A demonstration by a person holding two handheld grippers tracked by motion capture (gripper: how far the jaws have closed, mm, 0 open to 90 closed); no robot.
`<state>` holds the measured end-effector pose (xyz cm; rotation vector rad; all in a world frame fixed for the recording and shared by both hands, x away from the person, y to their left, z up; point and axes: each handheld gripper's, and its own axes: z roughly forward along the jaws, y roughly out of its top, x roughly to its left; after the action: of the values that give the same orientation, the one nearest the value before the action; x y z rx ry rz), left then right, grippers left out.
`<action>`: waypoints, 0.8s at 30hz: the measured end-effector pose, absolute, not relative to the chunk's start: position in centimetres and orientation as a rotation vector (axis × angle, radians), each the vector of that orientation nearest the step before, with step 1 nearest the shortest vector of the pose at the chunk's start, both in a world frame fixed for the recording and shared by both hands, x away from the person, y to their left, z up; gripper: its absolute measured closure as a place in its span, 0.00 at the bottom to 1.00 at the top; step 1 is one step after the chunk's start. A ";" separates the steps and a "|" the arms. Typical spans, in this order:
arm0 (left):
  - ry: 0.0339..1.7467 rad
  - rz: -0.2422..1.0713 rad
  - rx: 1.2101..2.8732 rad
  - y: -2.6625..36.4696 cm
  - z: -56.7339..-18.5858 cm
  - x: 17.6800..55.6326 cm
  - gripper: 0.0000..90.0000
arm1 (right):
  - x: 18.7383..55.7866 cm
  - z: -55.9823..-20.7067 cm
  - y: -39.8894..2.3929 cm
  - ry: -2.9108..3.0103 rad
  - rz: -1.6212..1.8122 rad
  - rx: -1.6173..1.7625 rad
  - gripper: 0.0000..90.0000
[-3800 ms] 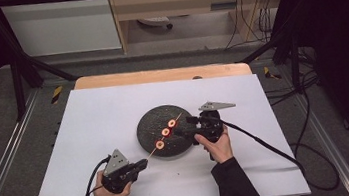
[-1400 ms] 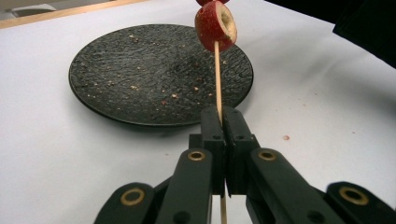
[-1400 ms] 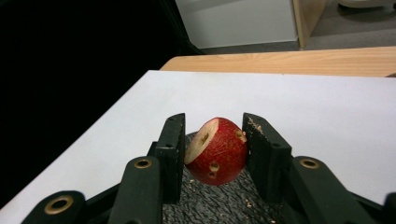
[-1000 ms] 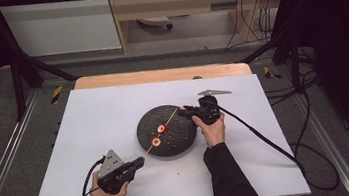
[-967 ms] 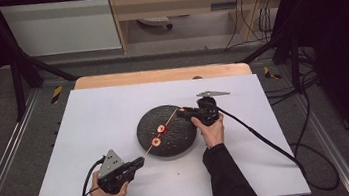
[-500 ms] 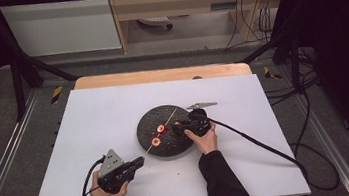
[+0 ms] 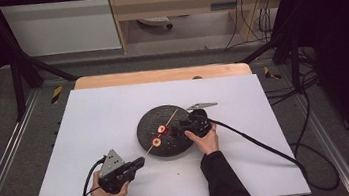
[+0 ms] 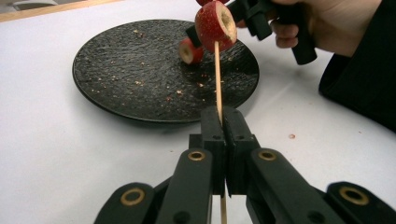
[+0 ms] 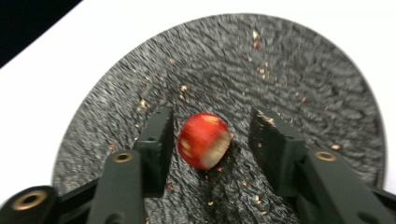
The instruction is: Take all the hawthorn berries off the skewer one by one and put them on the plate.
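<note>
Jaws of right gripper [image 9: 210, 135] just opened around fruit slice [image 9: 204, 140] on plate [image 9: 299, 70]

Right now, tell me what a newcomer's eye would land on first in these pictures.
The round black plate in the middle of the white table stands out first. Next comes the thin wooden skewer clamped in the left gripper, with a red fruit slice threaded on it above the plate. On the plate, the right gripper has just been opening, a second red slice lying between its jaws, untouched.
</note>
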<state>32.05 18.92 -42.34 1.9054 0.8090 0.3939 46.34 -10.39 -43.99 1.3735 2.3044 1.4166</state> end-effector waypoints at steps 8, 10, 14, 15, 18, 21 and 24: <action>0.808 0.395 1.910 18.8 -42.4 32.1 0.98 | 44.8 -41.7 -11.0 2.305 1.474 1.292 0.24; 0.808 0.395 1.911 18.8 -42.4 32.1 0.98 | 44.3 -41.2 -11.1 2.319 1.489 1.270 0.19; 0.808 0.395 1.911 18.7 -42.5 32.1 0.98 | 43.3 -40.6 -11.2 2.353 1.485 1.239 0.11; 0.808 0.394 1.913 18.7 -42.5 32.1 0.98 | 43.1 -40.5 -11.2 2.360 1.488 1.228 0.09; 0.806 0.393 1.917 18.6 -42.5 32.1 0.98 | 42.3 -40.2 -11.2 2.374 1.504 1.210 0.06; 0.804 0.391 1.920 18.5 -42.6 32.1 0.98 | 41.6 -39.9 -11.2 2.373 1.529 1.195 0.05; 0.795 0.388 1.926 18.3 -42.7 32.0 0.98 | 40.8 -39.7 -11.1 2.381 1.553 1.175 0.05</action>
<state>32.00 18.28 -42.67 1.9261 0.7955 0.3879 40.83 -11.12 -39.70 1.1746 2.3809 1.5534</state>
